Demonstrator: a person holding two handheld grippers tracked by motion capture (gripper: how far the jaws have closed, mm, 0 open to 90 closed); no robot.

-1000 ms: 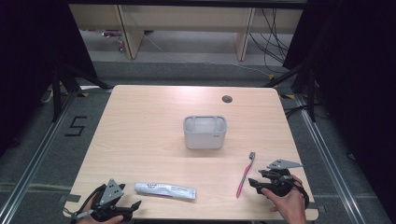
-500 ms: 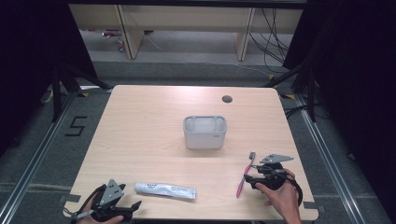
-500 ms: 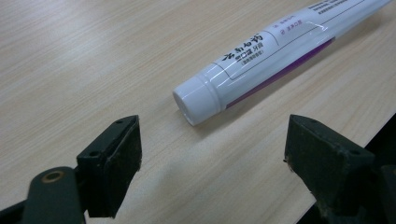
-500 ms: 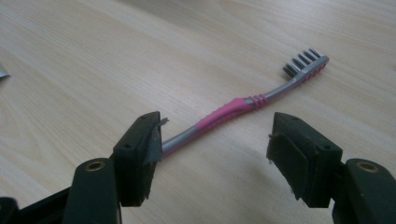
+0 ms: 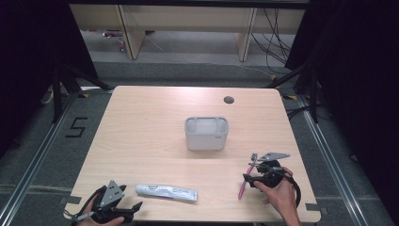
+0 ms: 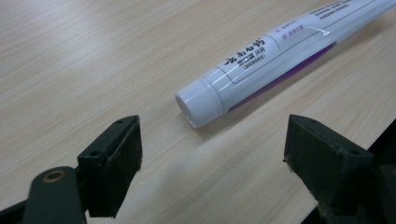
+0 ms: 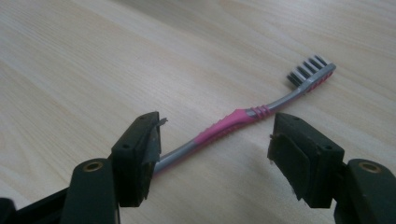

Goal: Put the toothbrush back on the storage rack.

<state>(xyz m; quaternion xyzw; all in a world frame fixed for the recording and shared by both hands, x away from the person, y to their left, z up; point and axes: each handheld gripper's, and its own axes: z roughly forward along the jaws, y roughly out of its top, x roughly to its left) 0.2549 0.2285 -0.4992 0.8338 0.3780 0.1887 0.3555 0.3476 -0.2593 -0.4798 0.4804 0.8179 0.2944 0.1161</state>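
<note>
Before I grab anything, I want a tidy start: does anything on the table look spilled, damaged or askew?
Nothing stands out. The toothbrush and the capped toothpaste tube lie flat and intact on the table, and the grey holder stands upright. No spills.

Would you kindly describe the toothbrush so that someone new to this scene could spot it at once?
Start at the grey holder in the middle of the wooden table, then look toward the near right corner. There the toothbrush lies flat, between the open jaws of the right hand-held gripper. Its slim pink and grey handle and dark bristles set it apart from the fat white toothpaste tube at the near left.
</note>
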